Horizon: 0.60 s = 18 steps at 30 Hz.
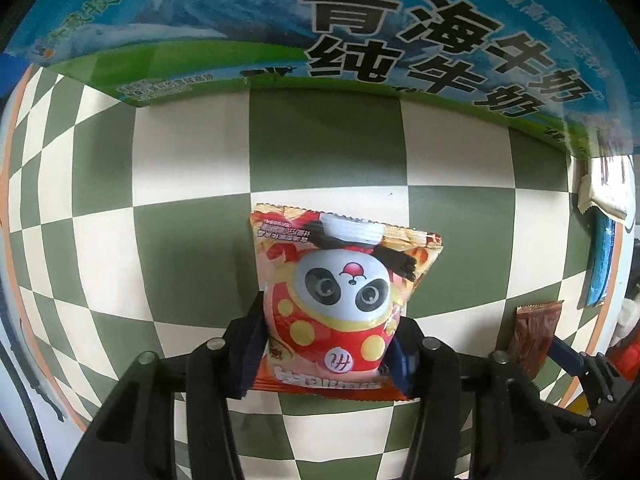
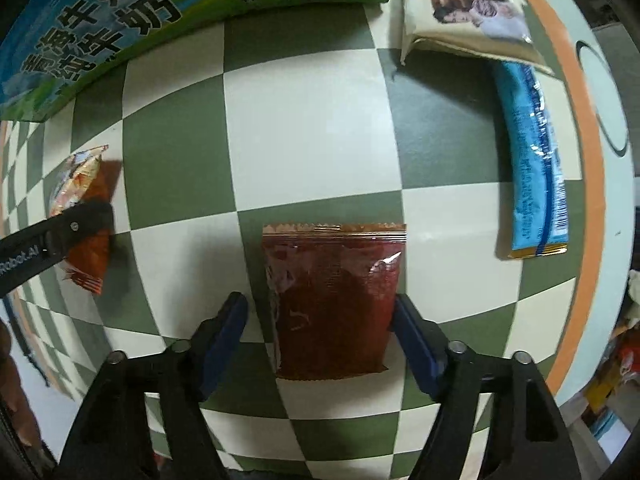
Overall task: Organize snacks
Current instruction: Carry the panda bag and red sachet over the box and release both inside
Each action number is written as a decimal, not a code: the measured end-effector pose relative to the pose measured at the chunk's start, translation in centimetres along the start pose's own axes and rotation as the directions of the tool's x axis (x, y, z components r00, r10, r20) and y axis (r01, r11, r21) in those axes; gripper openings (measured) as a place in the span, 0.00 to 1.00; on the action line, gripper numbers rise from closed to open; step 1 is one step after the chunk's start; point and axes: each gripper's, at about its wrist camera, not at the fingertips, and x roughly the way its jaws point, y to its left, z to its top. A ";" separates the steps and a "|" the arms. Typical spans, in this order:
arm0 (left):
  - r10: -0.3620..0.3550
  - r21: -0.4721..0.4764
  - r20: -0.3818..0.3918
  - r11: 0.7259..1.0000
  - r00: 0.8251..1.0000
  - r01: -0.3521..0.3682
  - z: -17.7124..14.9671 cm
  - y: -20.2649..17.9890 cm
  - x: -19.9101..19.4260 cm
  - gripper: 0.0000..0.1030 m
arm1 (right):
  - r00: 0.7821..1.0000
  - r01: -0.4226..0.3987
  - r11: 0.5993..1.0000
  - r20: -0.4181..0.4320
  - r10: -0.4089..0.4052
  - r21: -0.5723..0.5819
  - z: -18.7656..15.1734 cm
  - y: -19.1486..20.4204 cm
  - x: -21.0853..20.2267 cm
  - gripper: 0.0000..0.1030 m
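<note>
A red and orange snack packet with a panda face [image 1: 340, 300] lies on the green and cream checked tablecloth [image 1: 192, 160]. My left gripper [image 1: 326, 340] points down over it, and both blue pads press into the packet's sides. In the right wrist view the same packet [image 2: 86, 216] lies at the far left under a black finger. A dark red-brown pouch [image 2: 332, 304] lies flat between the fingers of my right gripper [image 2: 320, 304]. The jaws straddle it, with a gap at the left pad.
A large blue and green milk carton box [image 1: 360, 20] stands along the far side of the table. A beige snack packet [image 2: 464, 8] and a long blue packet [image 2: 532, 160] lie at the right, near the table's orange rim [image 2: 580, 92]. The floor beyond holds clutter.
</note>
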 end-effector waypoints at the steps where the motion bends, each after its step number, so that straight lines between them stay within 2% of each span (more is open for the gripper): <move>1: 0.003 0.000 0.005 1.000 1.000 -0.003 -0.1 0.0 -0.1 0.44 | 1.000 0.013 1.000 0.010 -0.013 -0.005 -0.1 0.2 -0.2 0.62; 9: 0.016 0.000 0.022 1.000 1.000 -0.016 -3.2 -2.4 -0.7 0.40 | 0.999 0.010 1.000 0.044 -0.009 -0.009 -0.9 -0.4 -0.3 0.60; 14: 0.001 -0.004 0.027 1.000 1.000 -0.001 -4.8 -2.6 -0.7 0.38 | 0.998 -0.033 0.999 0.054 0.032 0.016 -1.4 -1.5 -1.0 0.60; 18: -0.024 -0.003 0.058 1.000 0.998 0.024 -5.5 -2.9 -2.2 0.37 | 0.994 -0.067 0.998 0.082 0.065 0.016 -1.9 -2.0 -2.5 0.60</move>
